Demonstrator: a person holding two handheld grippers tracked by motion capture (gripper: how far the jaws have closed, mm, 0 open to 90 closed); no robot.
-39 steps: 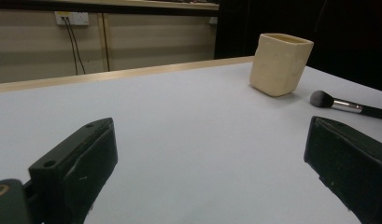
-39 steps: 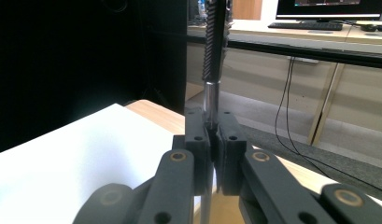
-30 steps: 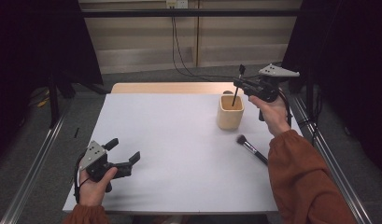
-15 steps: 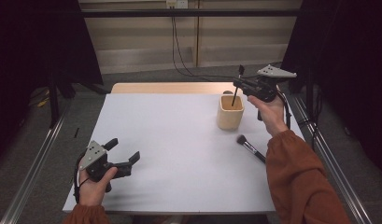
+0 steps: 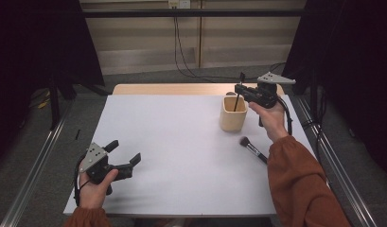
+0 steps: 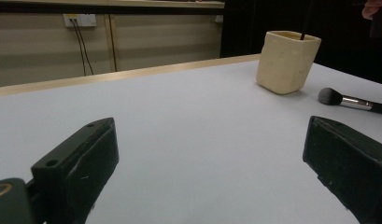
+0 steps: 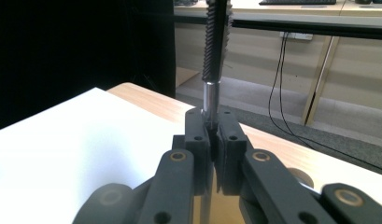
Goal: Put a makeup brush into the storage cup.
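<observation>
Brushes are going into the cup [image 5: 233, 114], by the look of it. Right gripper [image 5: 240, 90] hangs just over the cup's mouth, jaws pressed together on a thin brush [image 7: 211, 98] held upright, bristle end up and handle end down inside the cup, so it should drop in standing. Cup stands at the far right of the table [image 5: 172, 142]. A 2nd brush [image 5: 252, 150], fluffy-headed, lies flat on the table near the cup, on the person's side, probably next. Left gripper [image 5: 126, 158] waits low at the near left corner, jaws spread wide and empty, well apart from the work.
</observation>
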